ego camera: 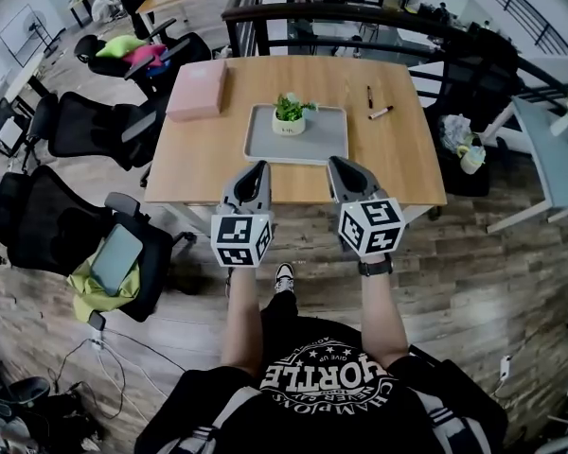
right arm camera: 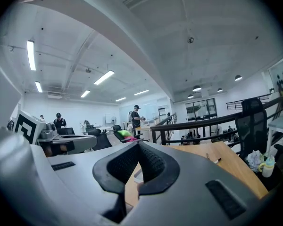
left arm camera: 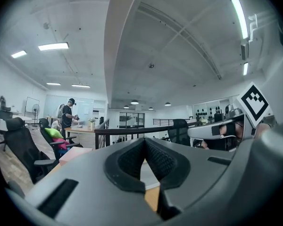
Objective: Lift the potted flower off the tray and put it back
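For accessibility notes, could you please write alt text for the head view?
A person holds the left hand-held gripper and right hand-held gripper, both shut, at a wooden table. On it a potted flower stands on a grey tray, a pink box to its left, two pens to its right.

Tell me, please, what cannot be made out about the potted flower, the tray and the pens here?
1. Potted flower: in both gripper views, hidden behind the bodies of the left gripper and right gripper; in the head view, too small to tell its kind.
2. Tray: gripper views show at most a pale sliver past the shut jaws.
3. Two pens: head view, too small to tell if capped.
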Motion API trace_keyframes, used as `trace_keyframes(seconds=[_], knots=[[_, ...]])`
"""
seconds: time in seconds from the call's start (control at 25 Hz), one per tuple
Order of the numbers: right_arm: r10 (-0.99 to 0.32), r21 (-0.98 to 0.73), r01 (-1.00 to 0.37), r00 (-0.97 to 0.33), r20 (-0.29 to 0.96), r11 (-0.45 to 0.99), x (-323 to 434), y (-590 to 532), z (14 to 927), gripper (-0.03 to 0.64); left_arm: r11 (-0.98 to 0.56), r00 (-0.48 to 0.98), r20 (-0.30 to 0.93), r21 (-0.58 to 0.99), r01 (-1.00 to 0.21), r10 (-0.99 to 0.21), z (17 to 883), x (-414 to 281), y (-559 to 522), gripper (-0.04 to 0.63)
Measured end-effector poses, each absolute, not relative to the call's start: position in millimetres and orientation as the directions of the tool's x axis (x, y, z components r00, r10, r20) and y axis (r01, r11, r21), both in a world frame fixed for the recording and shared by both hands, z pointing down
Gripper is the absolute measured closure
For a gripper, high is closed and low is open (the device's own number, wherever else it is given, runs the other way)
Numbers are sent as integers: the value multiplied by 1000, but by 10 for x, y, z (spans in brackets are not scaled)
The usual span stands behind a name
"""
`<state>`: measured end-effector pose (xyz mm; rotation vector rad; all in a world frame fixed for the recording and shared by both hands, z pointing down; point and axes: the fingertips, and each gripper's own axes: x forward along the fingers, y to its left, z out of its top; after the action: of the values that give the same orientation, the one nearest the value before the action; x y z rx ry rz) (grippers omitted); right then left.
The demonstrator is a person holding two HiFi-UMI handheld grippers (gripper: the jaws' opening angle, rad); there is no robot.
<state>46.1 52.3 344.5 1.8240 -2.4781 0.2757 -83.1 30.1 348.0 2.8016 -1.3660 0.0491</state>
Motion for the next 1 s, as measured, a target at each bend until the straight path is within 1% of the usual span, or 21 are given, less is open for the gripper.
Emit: trace_keyframes(seconds=[0.32,1.0], knots=[[-937,-107,-951,-306,166,292,478,100,3478,600,-637,636,72,-1,-771,-769,3545,-717,-165,577],[-943,-64,-963,-271,195,264,468,-522,3489,600,-666,666,62,28,-746,-743,3562,-638,-932,575]])
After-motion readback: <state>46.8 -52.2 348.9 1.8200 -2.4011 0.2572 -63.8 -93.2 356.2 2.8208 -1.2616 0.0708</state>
